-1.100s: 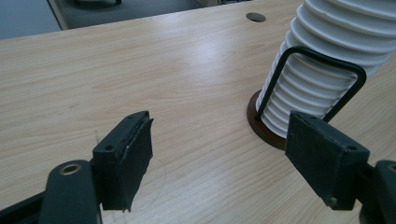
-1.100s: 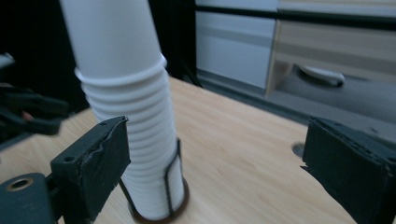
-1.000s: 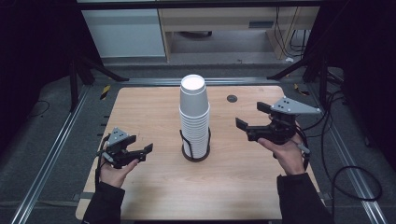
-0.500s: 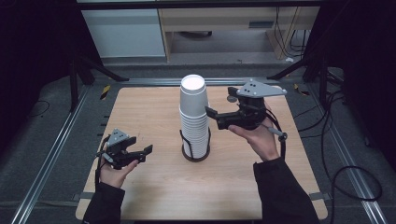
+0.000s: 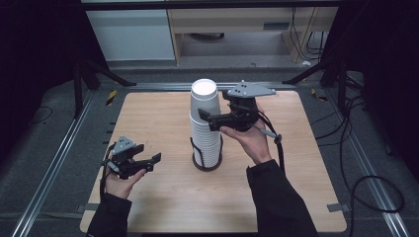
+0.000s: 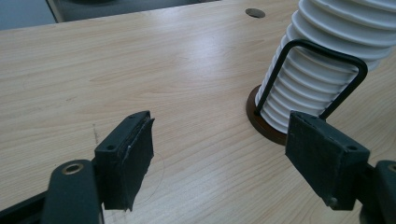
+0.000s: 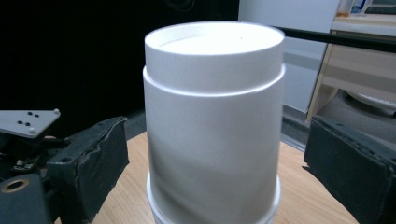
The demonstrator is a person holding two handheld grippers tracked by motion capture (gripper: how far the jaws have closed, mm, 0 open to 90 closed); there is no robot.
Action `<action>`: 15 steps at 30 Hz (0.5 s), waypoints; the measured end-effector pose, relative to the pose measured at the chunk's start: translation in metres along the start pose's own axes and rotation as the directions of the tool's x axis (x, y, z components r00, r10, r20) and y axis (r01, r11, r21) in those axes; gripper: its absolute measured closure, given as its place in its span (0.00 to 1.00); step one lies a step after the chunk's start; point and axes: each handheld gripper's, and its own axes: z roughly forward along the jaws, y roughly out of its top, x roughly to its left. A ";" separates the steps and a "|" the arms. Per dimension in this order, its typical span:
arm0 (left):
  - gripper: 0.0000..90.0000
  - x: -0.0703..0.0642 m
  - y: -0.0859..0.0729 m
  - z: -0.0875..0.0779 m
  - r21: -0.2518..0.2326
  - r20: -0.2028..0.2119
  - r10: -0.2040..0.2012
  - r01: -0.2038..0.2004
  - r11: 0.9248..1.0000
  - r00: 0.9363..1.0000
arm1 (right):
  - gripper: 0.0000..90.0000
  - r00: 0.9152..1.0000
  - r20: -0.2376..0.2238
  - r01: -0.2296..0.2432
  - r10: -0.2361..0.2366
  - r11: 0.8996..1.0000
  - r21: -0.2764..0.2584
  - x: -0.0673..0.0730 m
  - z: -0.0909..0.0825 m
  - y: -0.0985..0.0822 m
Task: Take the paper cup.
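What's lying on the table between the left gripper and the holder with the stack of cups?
Nothing: in the left gripper view, only bare table runs from the open left gripper to the cup stack in its wire holder.

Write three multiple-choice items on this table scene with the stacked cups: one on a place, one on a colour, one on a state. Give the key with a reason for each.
1. Where does the stack of cups stand?
A. in a dark wire holder near the middle of the table
B. at the table's left edge
C. on the floor

2. What colour are the cups?
A. red
B. white
C. blue

3. How does the right gripper stand to the top cup?
A. shut, far away from it
B. open, one jaw on each side of it, pads apart from it
C. lying on the table

Key: 1 A, the high view shows the stack in the holder at mid-table. 2 B, every view shows white cups. 3 B, the right gripper view shows gaps between both pads and the cup; its jaws have just been moving.
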 end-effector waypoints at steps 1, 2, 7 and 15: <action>0.25 0.001 -0.001 -0.001 0.004 -0.003 0.000 0.000 1.000 1.000 | 0.07 1.000 -0.001 -0.007 0.007 1.000 0.000 0.000 0.005 -0.001; 0.25 0.002 -0.001 -0.002 0.004 -0.007 -0.003 0.003 1.000 1.000 | 0.07 1.000 -0.005 -0.010 0.010 1.000 -0.002 0.000 0.006 -0.001; 0.25 0.004 -0.001 -0.006 -0.006 -0.011 -0.012 0.012 1.000 1.000 | 0.07 1.000 0.016 0.001 -0.001 1.000 0.003 0.000 0.020 -0.004; 0.25 0.004 -0.002 -0.004 0.000 -0.007 -0.013 0.013 1.000 1.000 | 0.09 1.000 0.014 -0.008 0.008 1.000 0.022 0.000 0.032 -0.008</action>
